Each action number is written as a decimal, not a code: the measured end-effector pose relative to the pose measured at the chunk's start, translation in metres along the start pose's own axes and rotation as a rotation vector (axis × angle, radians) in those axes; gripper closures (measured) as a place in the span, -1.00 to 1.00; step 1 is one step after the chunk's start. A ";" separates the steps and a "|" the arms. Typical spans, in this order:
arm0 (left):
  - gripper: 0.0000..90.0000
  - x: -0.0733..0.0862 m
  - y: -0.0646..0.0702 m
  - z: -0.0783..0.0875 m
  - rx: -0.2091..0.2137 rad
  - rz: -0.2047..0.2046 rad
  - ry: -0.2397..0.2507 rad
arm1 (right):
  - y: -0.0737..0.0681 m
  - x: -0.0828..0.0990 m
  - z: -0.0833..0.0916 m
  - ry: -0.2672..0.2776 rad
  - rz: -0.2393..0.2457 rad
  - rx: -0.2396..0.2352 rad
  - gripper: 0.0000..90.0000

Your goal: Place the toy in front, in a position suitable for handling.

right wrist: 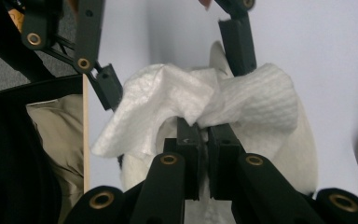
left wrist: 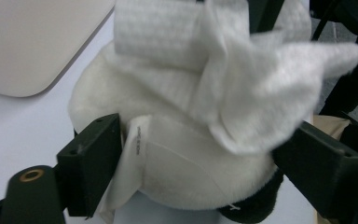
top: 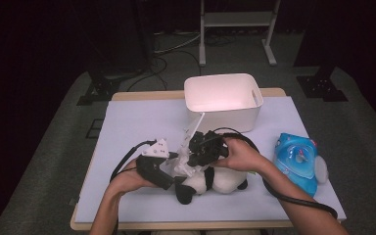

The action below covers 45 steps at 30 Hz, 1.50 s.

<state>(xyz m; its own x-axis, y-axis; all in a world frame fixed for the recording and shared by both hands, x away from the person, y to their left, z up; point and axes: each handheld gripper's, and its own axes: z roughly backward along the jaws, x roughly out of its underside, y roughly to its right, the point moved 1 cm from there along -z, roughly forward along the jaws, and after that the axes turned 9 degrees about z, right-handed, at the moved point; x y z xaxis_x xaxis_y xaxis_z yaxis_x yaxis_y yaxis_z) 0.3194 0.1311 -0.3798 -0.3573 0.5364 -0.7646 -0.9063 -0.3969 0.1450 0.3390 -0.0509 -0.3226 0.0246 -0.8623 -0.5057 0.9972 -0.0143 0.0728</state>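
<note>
Both tongs meet over a plush panda [top: 215, 181] near the front of the table [top: 127, 122] in the high view: the left gripper [top: 176, 164] comes in from the left with its jaws spread wide around the toy, the right gripper [top: 196, 152] angles down from the right, and a piece of white cloth [top: 186, 169] sits between them. Just behind the right gripper stands a white tub [top: 223, 100]; well off to its right lies a blue toy [top: 298, 164].

From the left gripper view, the left gripper [left wrist: 196, 154] has its jaws standing open on either side of the panda [left wrist: 186, 172], with the cloth [left wrist: 242, 79] bunched on top of it, the tub [left wrist: 32, 42] beyond to the left.

From the right gripper view, the right gripper [right wrist: 204, 135] is pinched tight on a fold of the cloth [right wrist: 177, 98], which drapes over the panda [right wrist: 303, 154]. Opposite it, the left gripper [right wrist: 168, 65] straddles the cloth, jaws apart.
</note>
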 end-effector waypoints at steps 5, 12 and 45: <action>-0.70 -0.001 0.000 -0.001 0.001 -0.003 -0.005 | 0.001 0.016 0.010 -0.004 -0.031 0.008 0.88; -0.70 -0.001 0.001 -0.002 -0.003 -0.002 -0.003 | 0.004 0.045 0.024 -0.027 -0.082 0.025 0.88; -0.67 -0.006 0.001 -0.002 -0.017 0.021 0.032 | 0.014 0.148 0.059 -0.032 -0.321 0.102 0.87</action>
<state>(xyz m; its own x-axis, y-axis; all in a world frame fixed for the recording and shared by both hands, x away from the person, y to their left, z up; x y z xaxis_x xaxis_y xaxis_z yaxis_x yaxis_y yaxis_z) 0.3216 0.1256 -0.3765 -0.3687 0.5039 -0.7811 -0.8946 -0.4208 0.1508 0.3523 -0.2088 -0.3458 -0.2935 -0.8210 -0.4896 0.9415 -0.3371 0.0009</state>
